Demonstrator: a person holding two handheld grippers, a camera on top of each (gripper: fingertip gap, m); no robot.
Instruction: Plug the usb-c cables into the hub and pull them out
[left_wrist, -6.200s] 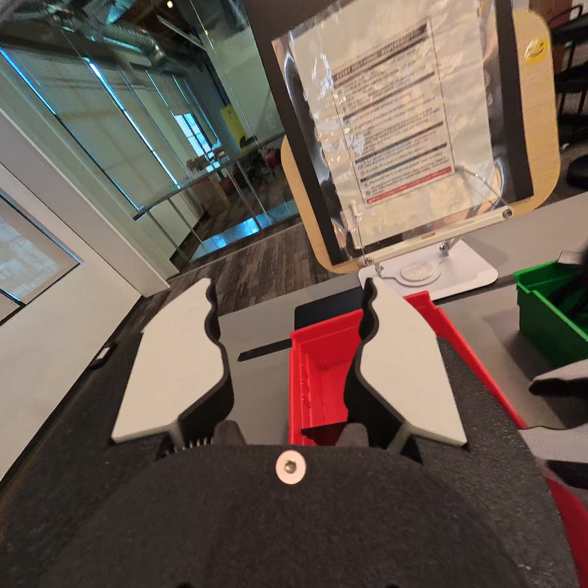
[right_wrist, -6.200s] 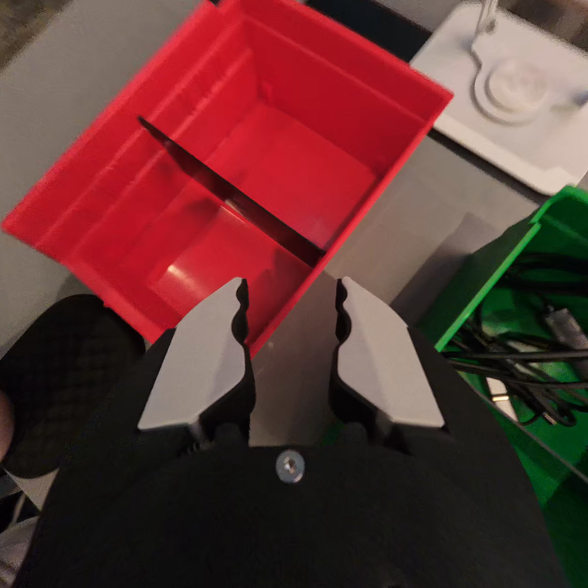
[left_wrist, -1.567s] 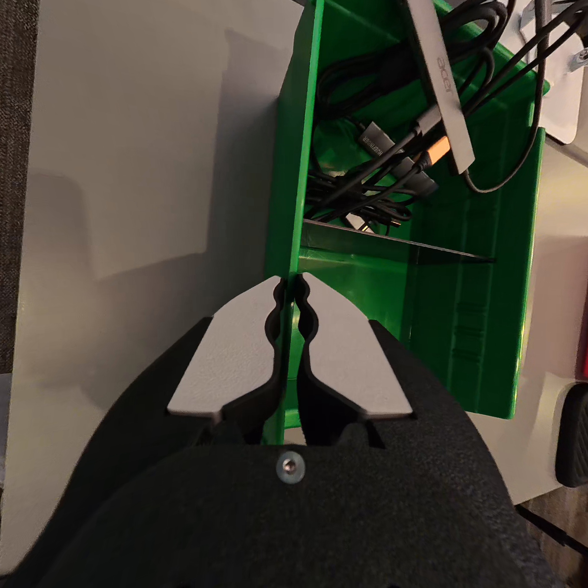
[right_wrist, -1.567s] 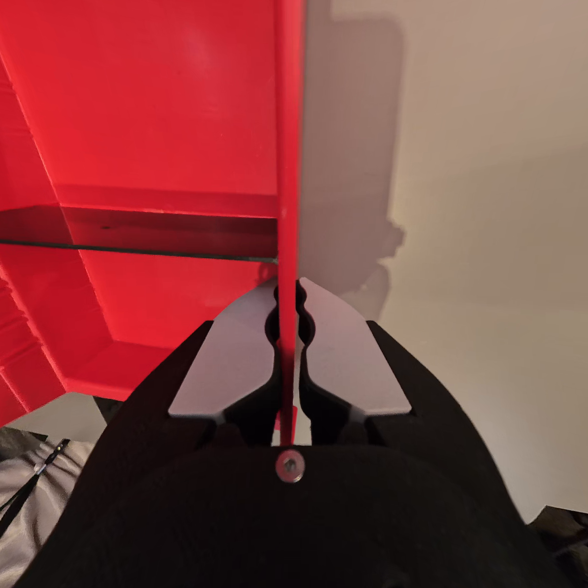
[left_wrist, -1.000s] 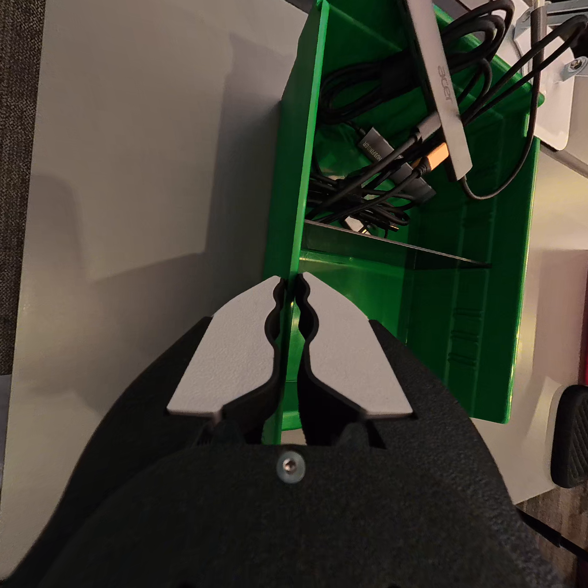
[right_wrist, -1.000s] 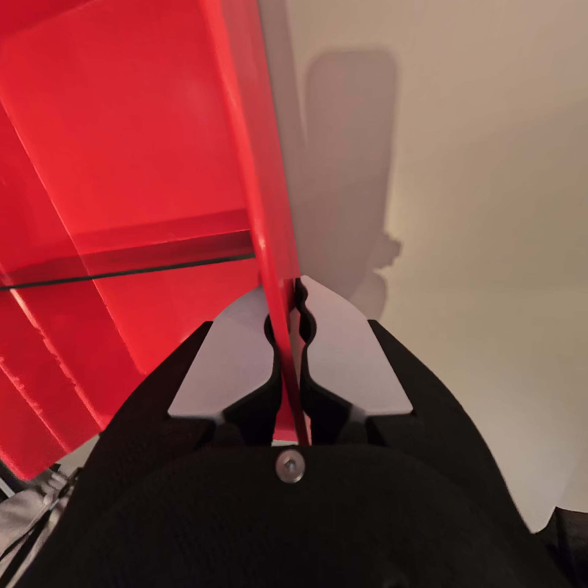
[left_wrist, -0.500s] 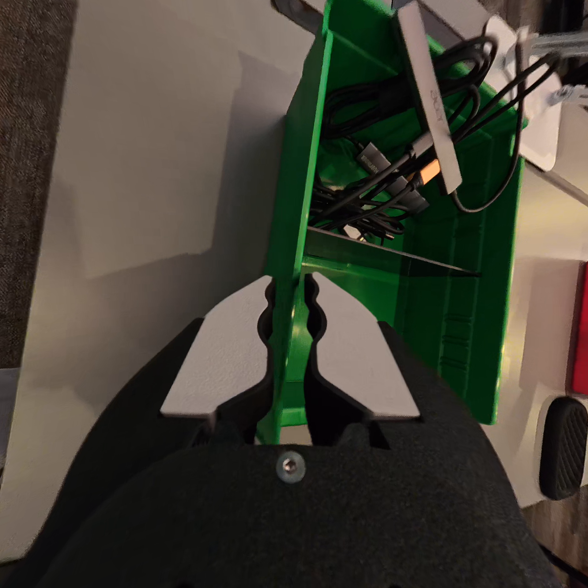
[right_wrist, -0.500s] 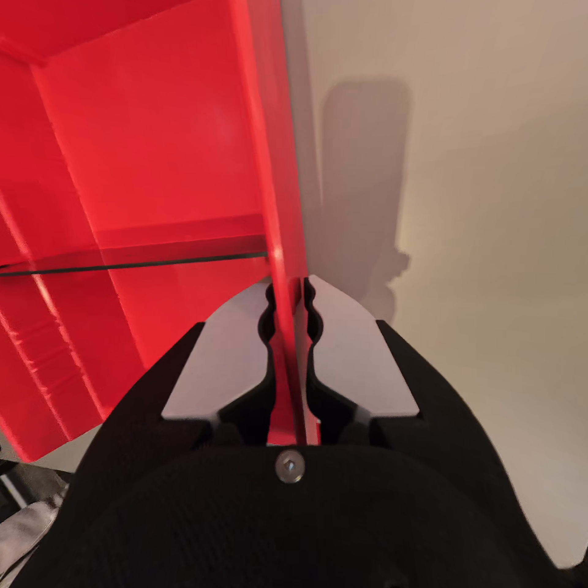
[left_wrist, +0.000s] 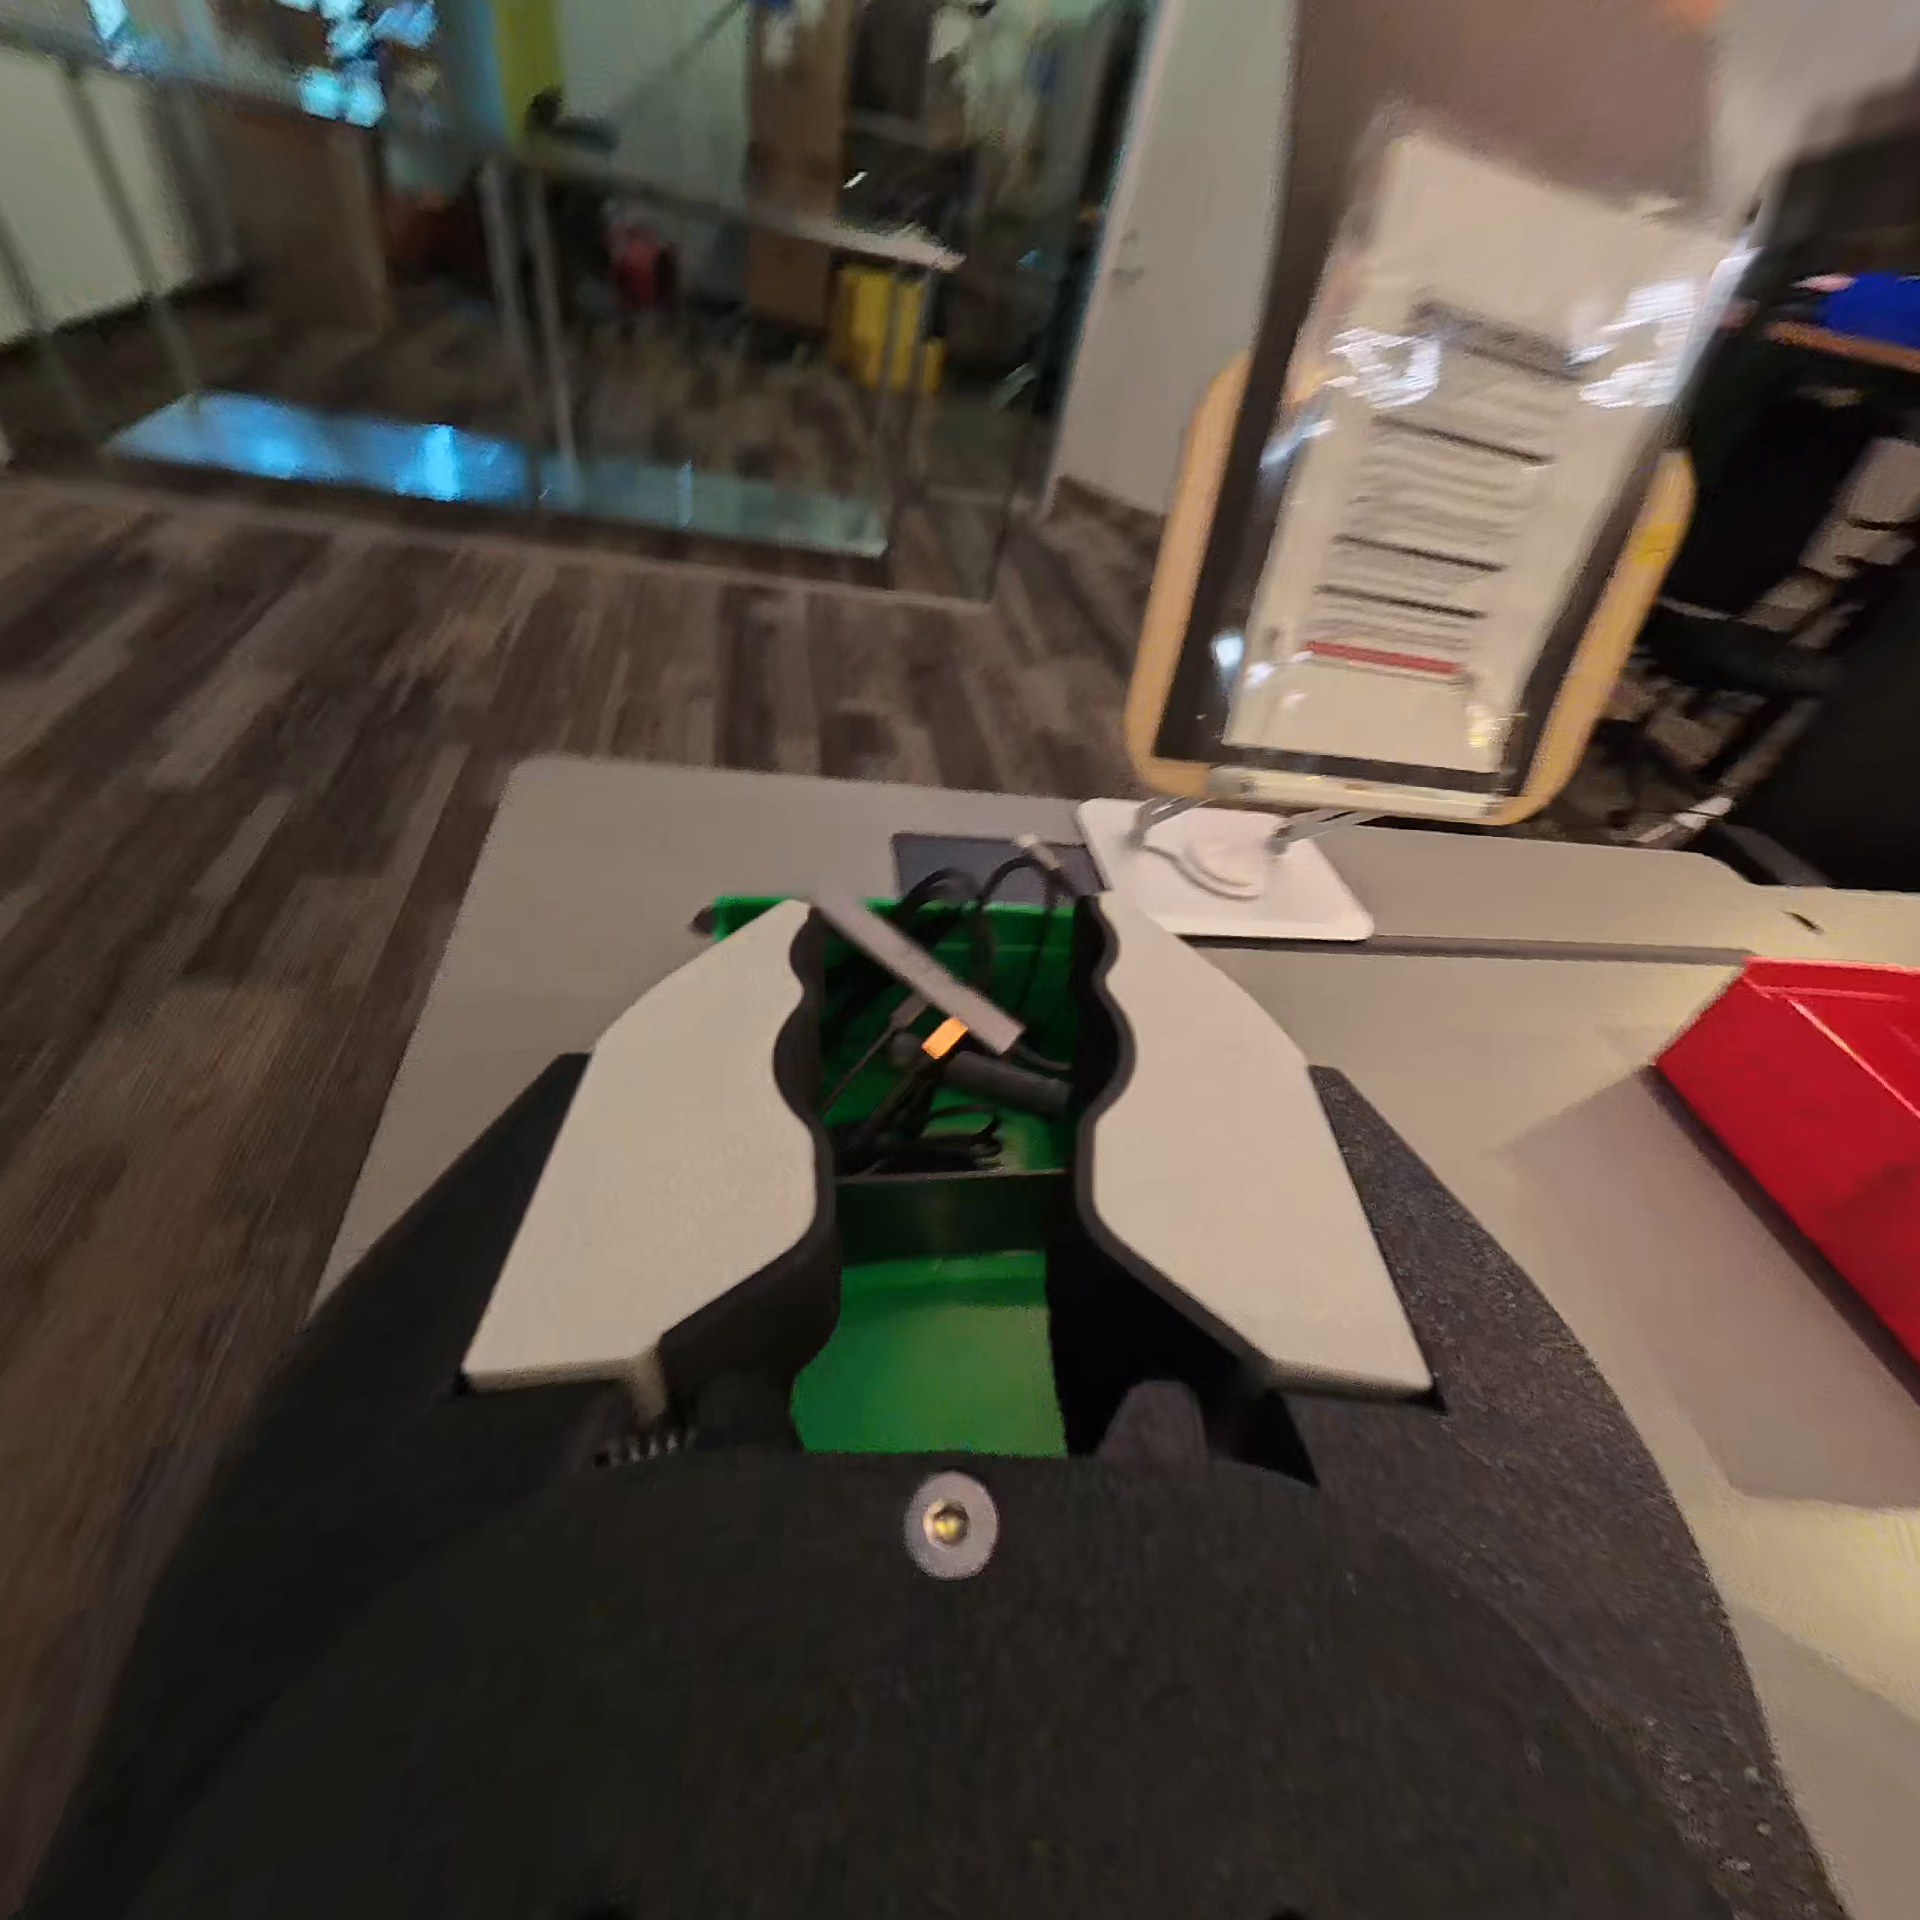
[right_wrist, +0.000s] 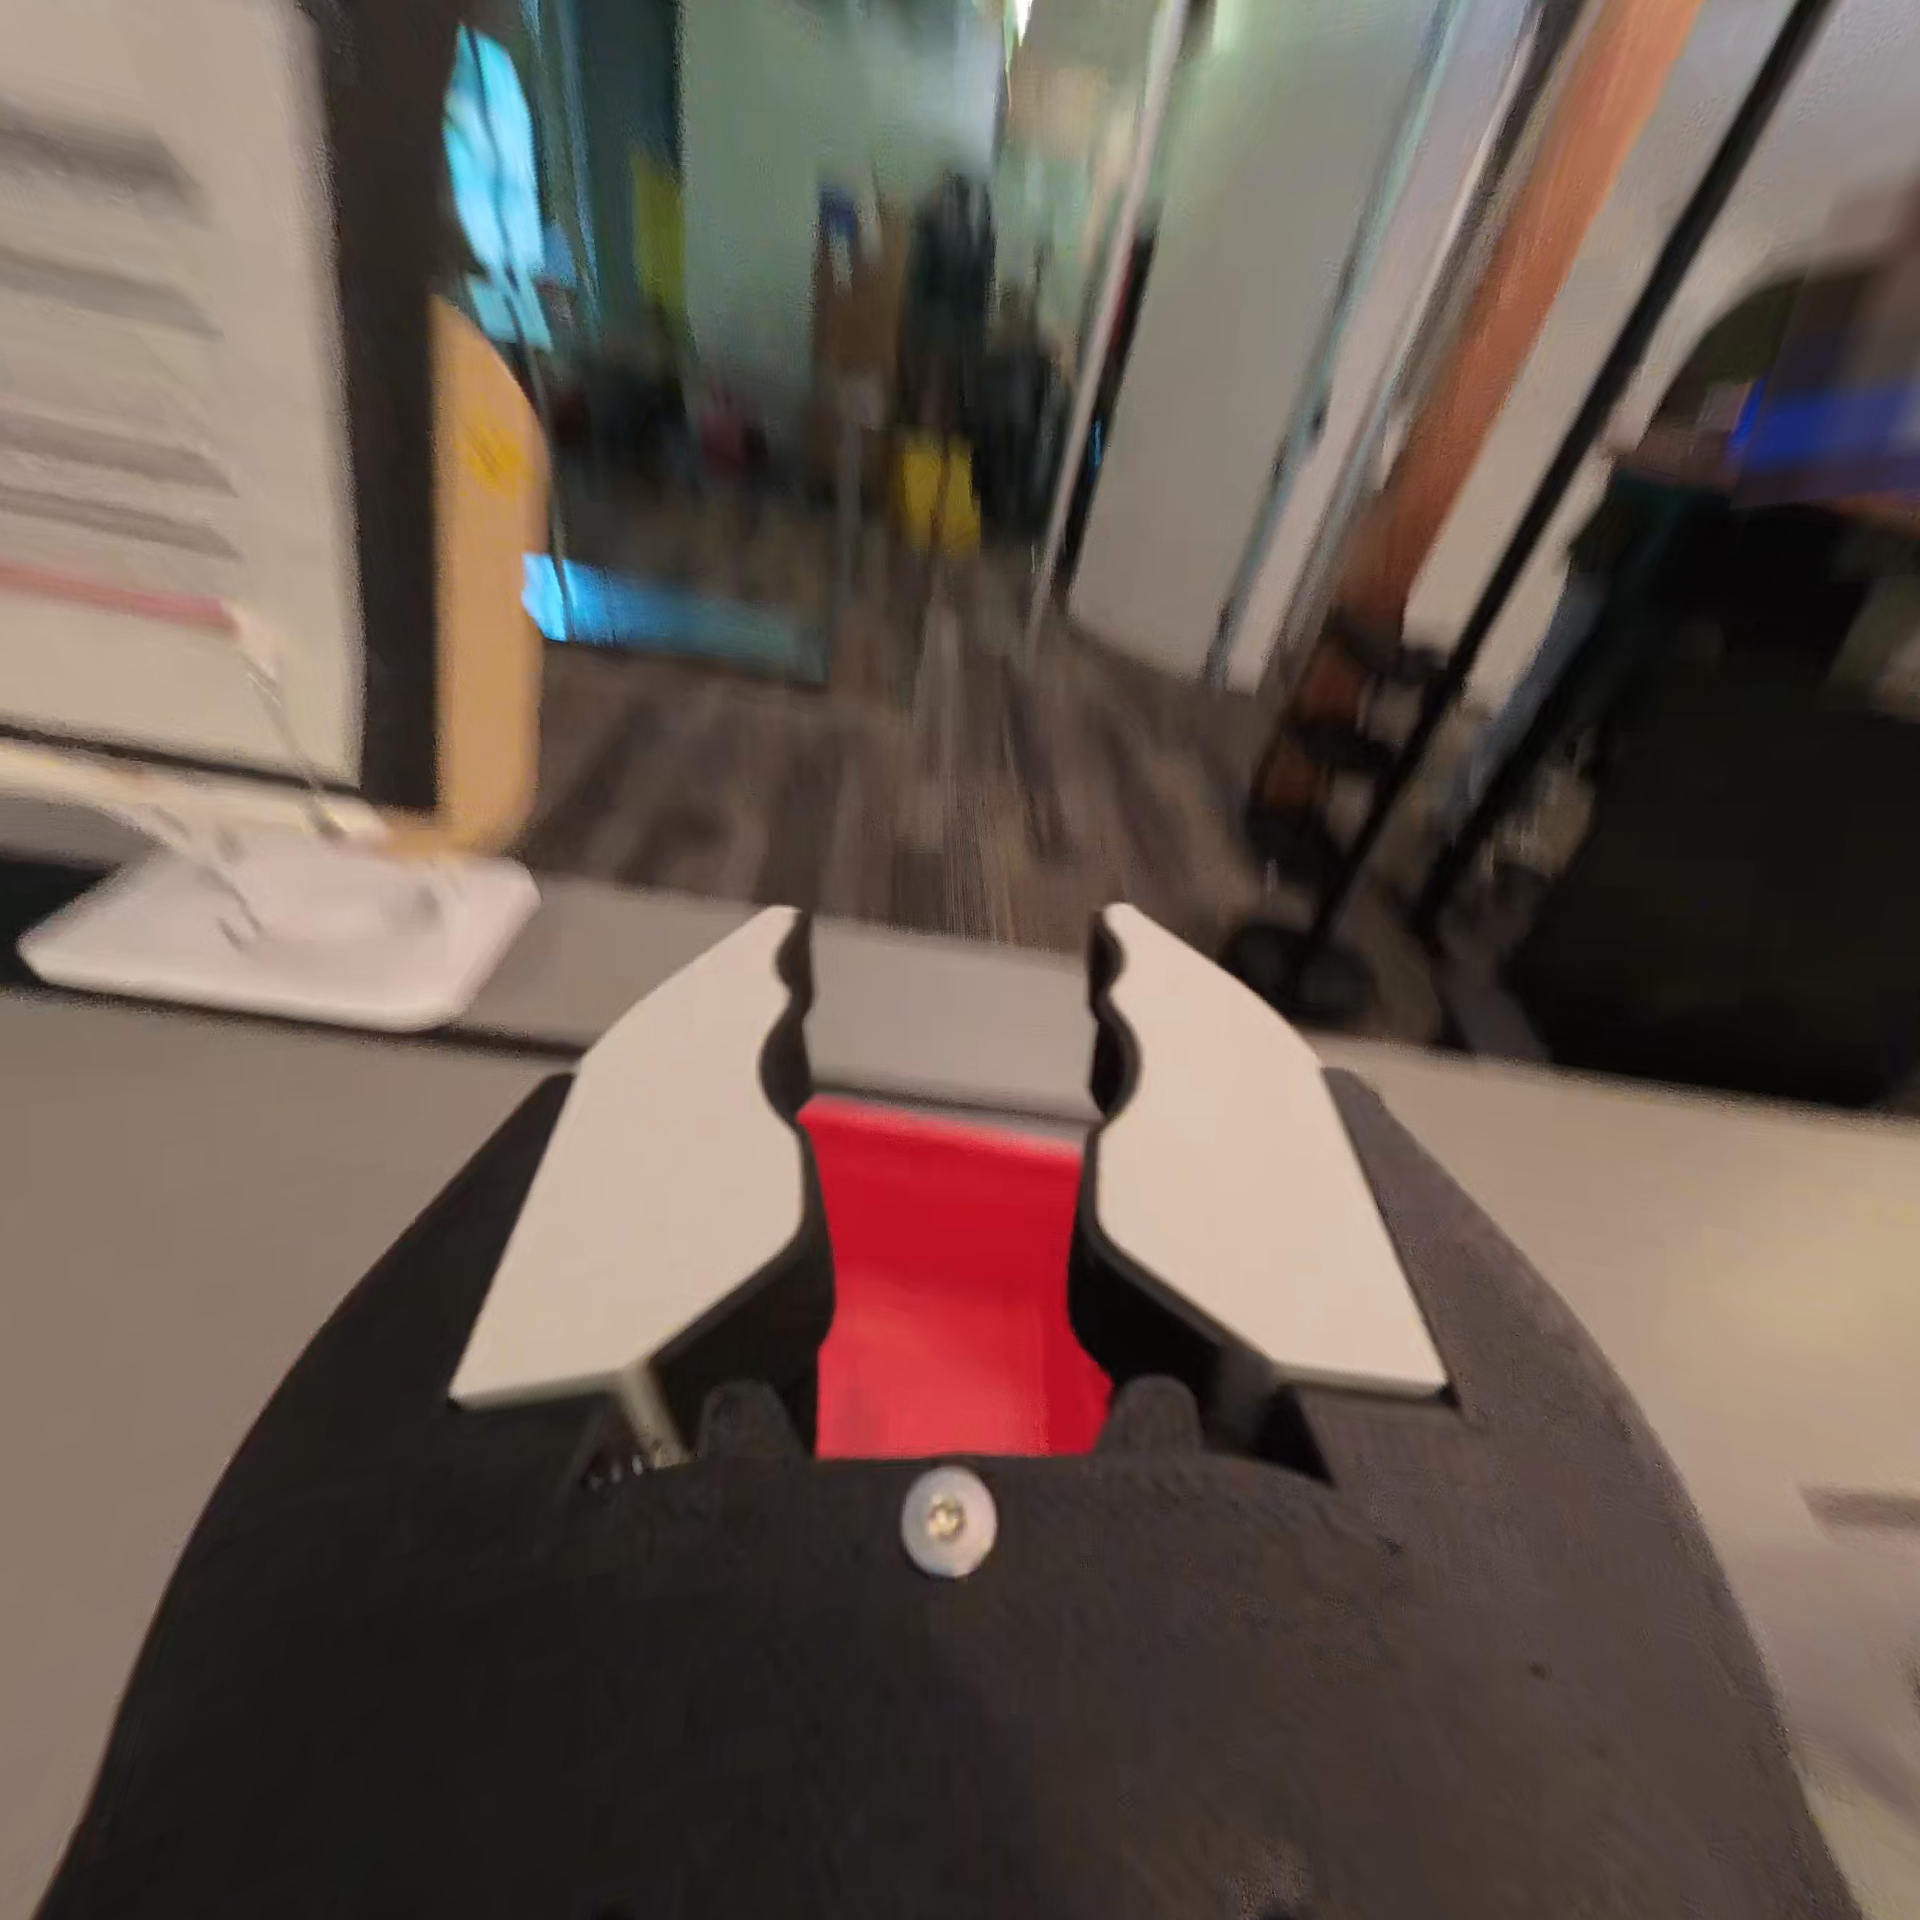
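Observation:
In the left wrist view a green bin (left_wrist: 935, 1340) sits on the grey table, seen between my fingers. Its far compartment holds a slim grey hub (left_wrist: 914, 971) leaning on a tangle of black usb-c cables (left_wrist: 914, 1132). My left gripper (left_wrist: 943, 925) is open and empty, raised above the bin. In the right wrist view my right gripper (right_wrist: 948, 925) is open and empty above a red bin (right_wrist: 940, 1278), whose inside shows no contents. The red bin also shows at the right of the left wrist view (left_wrist: 1808, 1101).
A document stand with a white base (left_wrist: 1226, 873) holds a sleeved sheet at the table's far edge; the base also shows in the right wrist view (right_wrist: 281, 945). A dark flat pad (left_wrist: 977, 857) lies behind the green bin. Wooden floor lies beyond the table. The gap from one gripper's tips to the other's is roughly 70 centimetres.
Both grippers let go of the bin walls, opened wide and lifted up, tilting to look forward across the table. The bins now sit apart, green on the left and red on the right.

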